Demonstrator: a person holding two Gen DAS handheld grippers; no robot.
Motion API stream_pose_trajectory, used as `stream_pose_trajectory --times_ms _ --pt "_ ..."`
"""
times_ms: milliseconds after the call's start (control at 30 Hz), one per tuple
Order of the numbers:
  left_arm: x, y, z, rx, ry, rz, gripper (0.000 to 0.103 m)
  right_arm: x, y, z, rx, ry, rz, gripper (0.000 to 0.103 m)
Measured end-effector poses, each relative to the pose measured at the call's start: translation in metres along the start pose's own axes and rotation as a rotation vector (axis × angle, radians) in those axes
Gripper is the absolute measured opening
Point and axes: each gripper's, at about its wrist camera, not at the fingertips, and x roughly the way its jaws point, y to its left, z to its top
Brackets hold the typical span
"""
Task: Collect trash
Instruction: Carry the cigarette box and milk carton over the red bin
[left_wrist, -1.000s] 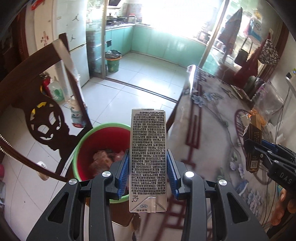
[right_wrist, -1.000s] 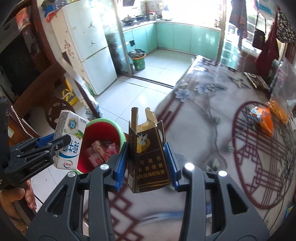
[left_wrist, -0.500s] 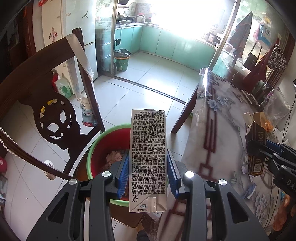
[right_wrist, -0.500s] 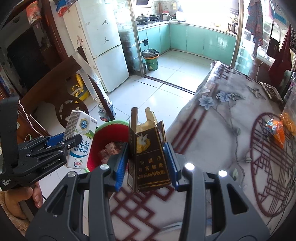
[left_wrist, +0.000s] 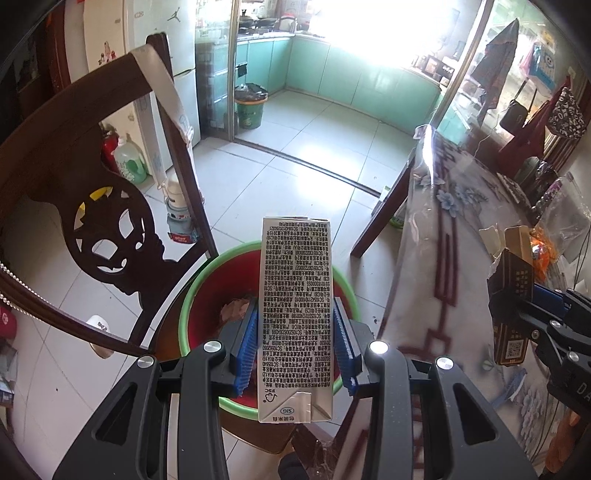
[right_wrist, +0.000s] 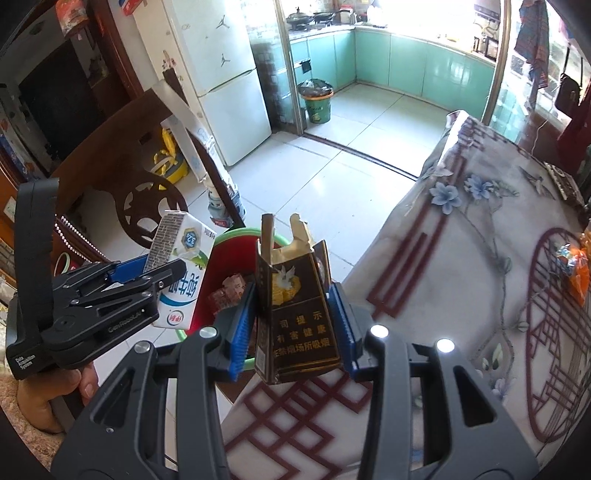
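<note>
My left gripper (left_wrist: 295, 343) is shut on a white milk carton (left_wrist: 295, 317), its printed side facing the camera. The carton hangs over a red bin with a green rim (left_wrist: 207, 288) on the floor; crumpled trash lies inside. My right gripper (right_wrist: 291, 325) is shut on a torn-open dark brown cigarette pack (right_wrist: 295, 306), held at the table's edge just right of the red bin (right_wrist: 225, 266). In the right wrist view the left gripper (right_wrist: 162, 275) holds the milk carton (right_wrist: 183, 273) beside the bin's left rim. The cigarette pack (left_wrist: 511, 291) shows at the right of the left wrist view.
A dark carved wooden chair (left_wrist: 103, 206) stands left of the bin. The table (right_wrist: 461, 288) with a flowered plastic cover fills the right; orange snack wrappers (right_wrist: 576, 269) lie on it. A green trash bucket (left_wrist: 251, 107) stands at the kitchen doorway, a white fridge (right_wrist: 225, 88) beside it.
Both grippers have moved left off the table toward the red bin, and the bin has come nearer under the milk carton. Both grips are unchanged.
</note>
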Motion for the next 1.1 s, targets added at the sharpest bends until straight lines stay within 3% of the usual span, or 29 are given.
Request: stream_pose_trajectory --times_ms 567,1100 --pt "0.054 0.026 -0.003 -0.018 0.132 0.041 0.035 0.064 0.023 0.001 -0.033 0.139 0.072 0.04" --pt "0.104 0.035 -0.006 -0.022 0.243 0.063 0.035 0.103 0.017 0.002 -0.029 0.217 0.094 0.04"
